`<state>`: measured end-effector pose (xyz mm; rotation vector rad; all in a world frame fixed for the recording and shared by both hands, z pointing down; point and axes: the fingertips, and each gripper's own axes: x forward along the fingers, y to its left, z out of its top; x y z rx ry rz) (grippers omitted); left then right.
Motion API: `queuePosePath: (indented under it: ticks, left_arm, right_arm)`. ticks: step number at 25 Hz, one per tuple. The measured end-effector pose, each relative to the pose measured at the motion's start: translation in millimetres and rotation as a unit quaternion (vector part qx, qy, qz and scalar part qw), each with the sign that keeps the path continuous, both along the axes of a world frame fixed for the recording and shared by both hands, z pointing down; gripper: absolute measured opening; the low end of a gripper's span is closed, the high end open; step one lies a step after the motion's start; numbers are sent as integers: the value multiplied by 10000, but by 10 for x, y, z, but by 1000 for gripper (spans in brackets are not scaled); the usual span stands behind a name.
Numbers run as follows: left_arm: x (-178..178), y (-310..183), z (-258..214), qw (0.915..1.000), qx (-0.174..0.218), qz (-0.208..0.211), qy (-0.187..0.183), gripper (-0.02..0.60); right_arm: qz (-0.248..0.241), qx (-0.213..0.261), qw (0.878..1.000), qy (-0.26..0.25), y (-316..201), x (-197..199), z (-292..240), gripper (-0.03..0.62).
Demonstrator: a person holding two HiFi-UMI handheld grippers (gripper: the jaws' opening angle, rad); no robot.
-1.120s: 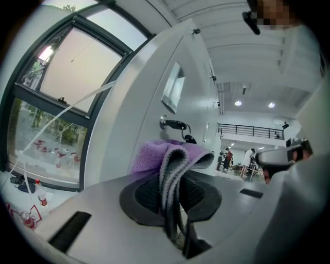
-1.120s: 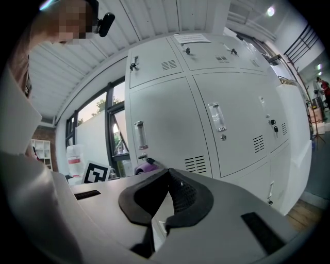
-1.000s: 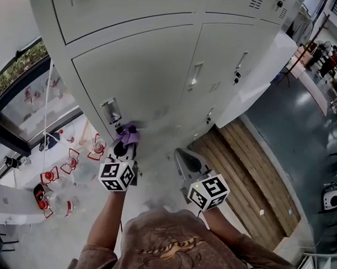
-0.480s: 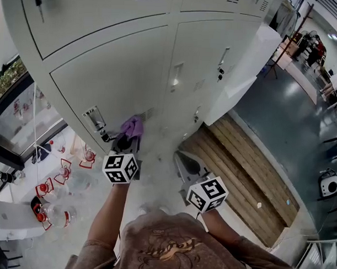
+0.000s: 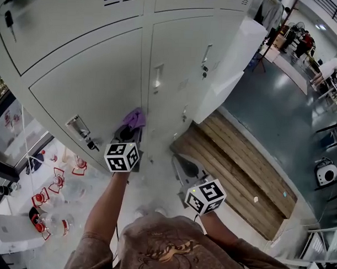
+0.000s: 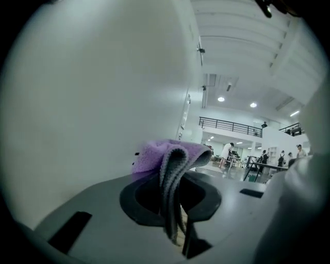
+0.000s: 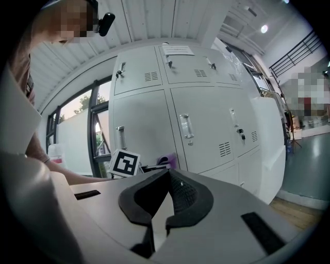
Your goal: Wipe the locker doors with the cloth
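Fingers of my left gripper [image 6: 172,206] clamped on cloth [image 6: 165,154], pressed to locker door [image 5: 93,84] right of its handle [image 5: 80,132]. My right gripper [image 7: 153,227] narrow, empty, back from door. Risk: drag over door seam [image 5: 145,75] pulls cloth free.

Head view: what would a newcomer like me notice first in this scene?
The soft purple cloth stands out most. It is pinched in the left tongs and held up to the pale grey metal locker doors, by the seam between two lower doors. Lower and to the right, the right tongs are shut on nothing.
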<state>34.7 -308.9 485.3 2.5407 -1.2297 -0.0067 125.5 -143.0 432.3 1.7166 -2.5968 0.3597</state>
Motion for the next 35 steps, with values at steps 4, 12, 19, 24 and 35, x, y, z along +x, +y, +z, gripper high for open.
queuePosePath:
  ticks: [4,12,19,24,35]
  left_arm:
    - [219,-83,3,9997,-110,221,-23,44]
    - [442,34,-179,9969,-228,707,253,44]
    - [321,414,-579,9930,-207,1109,347,44]
    - [75,755,-716,9922,-224,1183,325,44]
    - [-727,1336,-834,9973,-52,722,92,44]
  right_arm:
    - [158,-1,9999,18,36,146,-7,-2]
    - [284,14,9996,54,92,350,6,-2]
    - [271,25,9996,66,92,402,35,-2]
    - [161,63,9999,0,51,299,55,-2]
    - [-317,80,9994,64,104,-71,51,-2]
